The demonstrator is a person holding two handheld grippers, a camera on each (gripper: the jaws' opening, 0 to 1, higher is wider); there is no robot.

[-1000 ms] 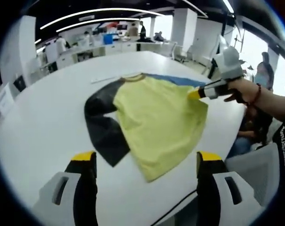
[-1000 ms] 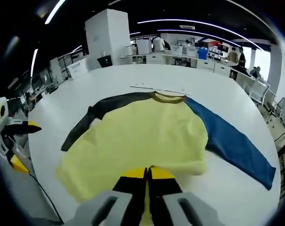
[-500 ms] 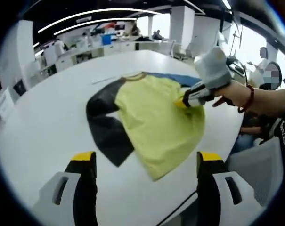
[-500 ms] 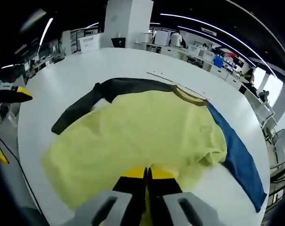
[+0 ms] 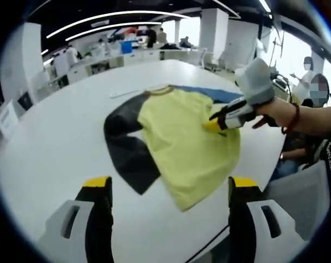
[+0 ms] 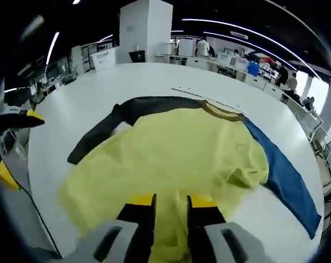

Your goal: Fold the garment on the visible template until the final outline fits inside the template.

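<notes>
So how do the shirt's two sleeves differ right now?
The black sleeve is dark and bent back on itself; the blue sleeve is bright blue and runs out straight. The black sleeve lies on the far side from the right hand-held gripper, the blue one on its side. Both are long, joined to the yellow body, flat on the white table.

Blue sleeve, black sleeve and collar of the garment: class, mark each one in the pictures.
blue sleeve point(image 6: 288, 178): right gripper view, on the middle of the sleeve.
black sleeve point(image 5: 133, 158): left gripper view, on the sleeve's lower half.
collar point(image 6: 222, 111): right gripper view, on the olive neckband.
</notes>
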